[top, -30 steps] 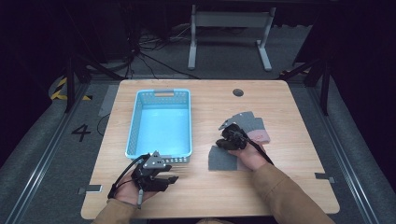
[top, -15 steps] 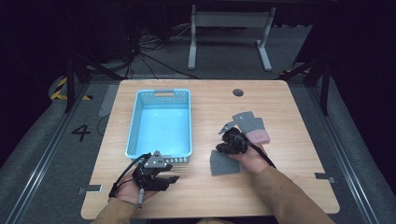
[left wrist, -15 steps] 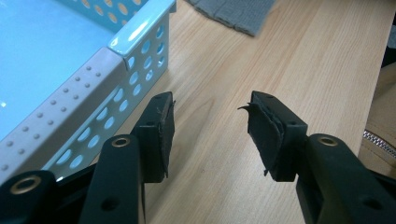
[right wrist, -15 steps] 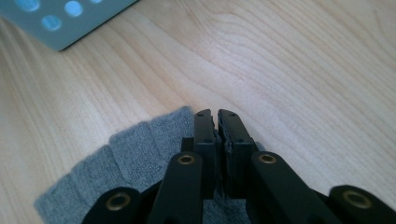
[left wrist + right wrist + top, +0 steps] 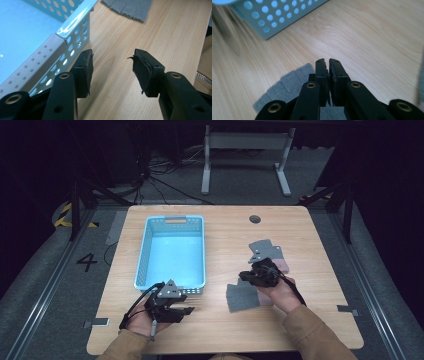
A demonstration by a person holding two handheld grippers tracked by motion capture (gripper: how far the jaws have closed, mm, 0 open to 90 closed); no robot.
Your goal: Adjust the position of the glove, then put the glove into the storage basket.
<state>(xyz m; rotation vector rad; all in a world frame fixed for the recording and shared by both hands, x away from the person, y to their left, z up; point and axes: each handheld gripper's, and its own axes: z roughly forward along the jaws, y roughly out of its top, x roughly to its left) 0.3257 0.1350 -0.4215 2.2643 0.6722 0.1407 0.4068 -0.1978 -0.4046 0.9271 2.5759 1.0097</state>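
The right tool [image 5: 248,276], jaws pinched shut on a grey cloth [image 5: 242,296] right of the blue basket [image 5: 170,284], seems mid-lift and next must carry it over the basket; the left tool [image 5: 186,310] waits half-open, empty, at the basket's near corner.

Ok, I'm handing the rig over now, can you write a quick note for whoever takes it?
Left gripper: fingers open, nothing between them, beside the near corner of the blue basket.
Right gripper: fingers shut, above a grey cloth; I cannot tell whether they pinch it.
Pile of cloths: on the table, right of the basket.
Done: nothing is in the basket yet.
Left: probably moving the cloths into the basket, starting with the grey one.
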